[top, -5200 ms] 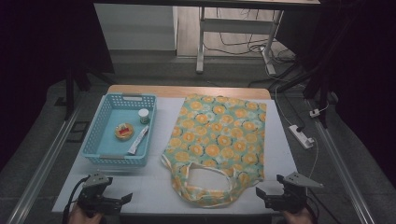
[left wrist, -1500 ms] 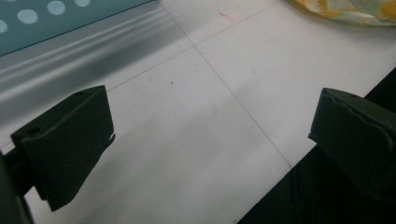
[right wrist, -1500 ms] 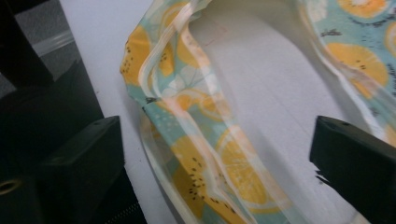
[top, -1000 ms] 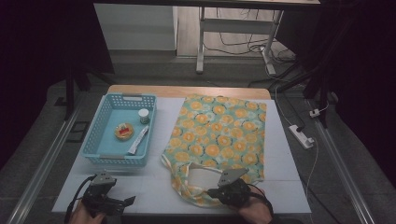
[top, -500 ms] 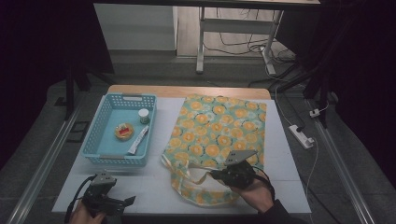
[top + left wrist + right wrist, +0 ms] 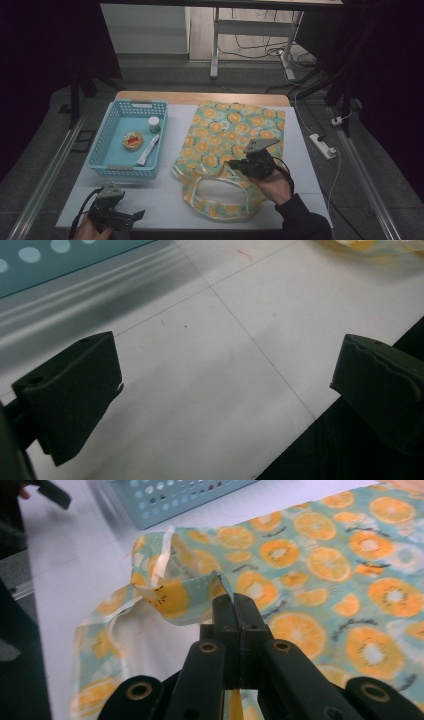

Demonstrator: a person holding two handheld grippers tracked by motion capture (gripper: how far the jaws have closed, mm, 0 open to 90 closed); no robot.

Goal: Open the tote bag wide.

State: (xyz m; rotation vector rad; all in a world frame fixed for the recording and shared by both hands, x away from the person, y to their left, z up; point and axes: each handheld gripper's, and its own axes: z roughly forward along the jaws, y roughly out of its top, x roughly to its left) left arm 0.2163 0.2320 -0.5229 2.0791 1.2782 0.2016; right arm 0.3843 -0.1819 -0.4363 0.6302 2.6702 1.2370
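In the high view, a fabric bag printed with orange slices lies flat on the white table, right of centre, its looped handles toward the lower edge of the frame. The right gripper sits over the bag's lower part, its jaws closed on a fold of the fabric near the bag's mouth. The left gripper rests at the lower left of the frame on bare table, well apart from the bag, its jaws spread with nothing between them. Left of the bag stands a blue basket holding a small white cup, a round orange-and-red item and a white tube. Nothing lies between basket and bag. A strip of wood edges the table's far side; beyond it are a grey floor, a metal stand and loose cables, and a white power strip lies on the floor at the right.

In the left gripper view, the two black jaws stand wide apart over plain white table crossed by thin seams; the basket's blue wall fills the upper left corner.

In the right gripper view, the jaws are pressed together on a lifted fold of the bag, the printed cloth spreading to the right and the basket at the upper edge.
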